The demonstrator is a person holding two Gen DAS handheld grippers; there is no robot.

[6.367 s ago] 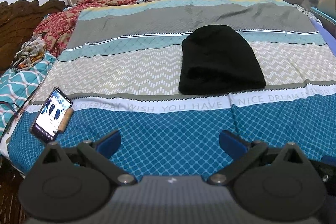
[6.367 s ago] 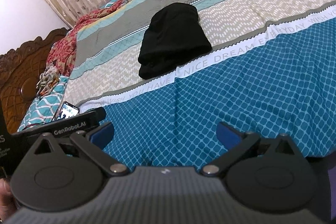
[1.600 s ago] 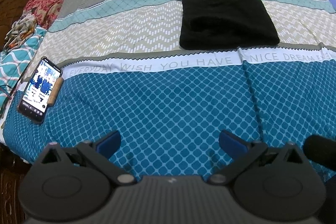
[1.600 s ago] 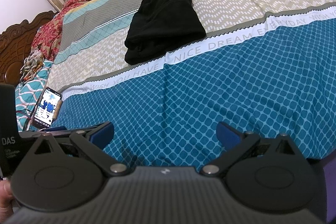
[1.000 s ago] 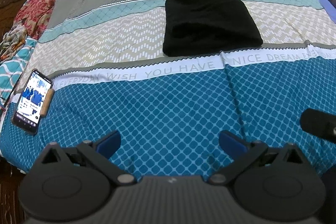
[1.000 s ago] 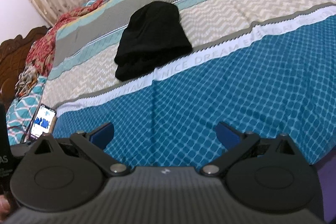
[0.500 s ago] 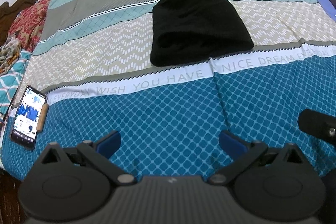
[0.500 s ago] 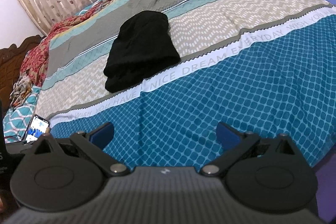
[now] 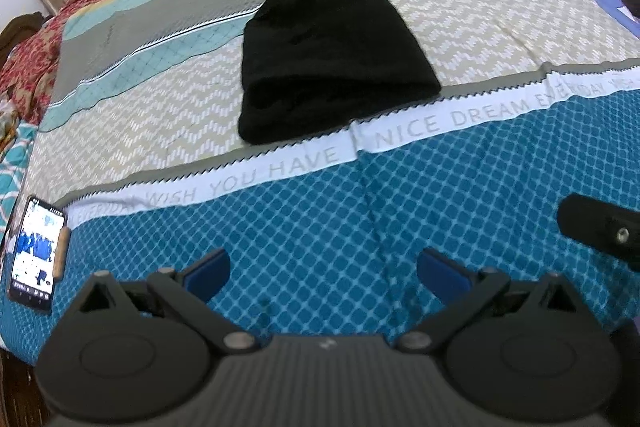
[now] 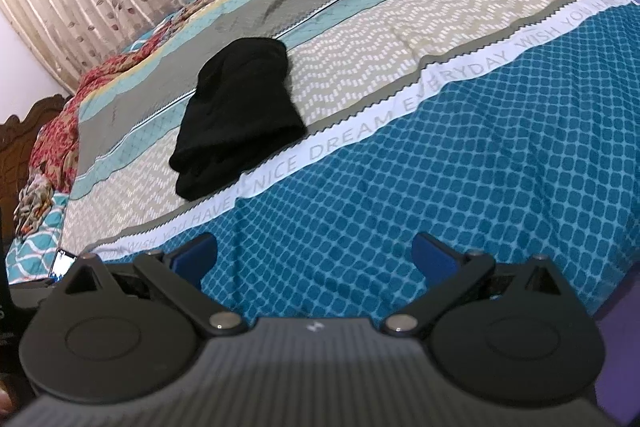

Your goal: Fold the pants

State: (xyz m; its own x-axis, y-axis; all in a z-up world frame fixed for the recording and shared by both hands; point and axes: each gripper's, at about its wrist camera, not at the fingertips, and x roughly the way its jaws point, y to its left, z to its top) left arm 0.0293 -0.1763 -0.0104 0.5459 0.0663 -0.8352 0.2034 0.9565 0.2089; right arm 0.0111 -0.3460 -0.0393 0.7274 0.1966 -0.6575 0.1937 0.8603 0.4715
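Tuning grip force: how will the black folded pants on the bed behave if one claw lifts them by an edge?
The black folded cloth pants will probably sag and unfold: soft stacked layers show at the near edge. They likely weigh little, since the patterned bedspread barely dents beneath them. The matte fabric looks unlikely to slip.

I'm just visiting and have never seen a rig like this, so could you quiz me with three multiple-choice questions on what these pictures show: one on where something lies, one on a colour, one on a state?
1. Where does the phone lie?
A. on the pants
B. near the bed's left edge
C. between the fingers

2. What colour are the folded pants?
A. black
B. red
C. white

3. How do the left gripper and right gripper stand?
A. both shut on cloth
B. one open, one shut
C. both open, holding nothing

Answers: 1 B, it sits on the bedsheet far left; 2 A, a dark bundle; 3 C, only bedsheet shows between the blue pads.
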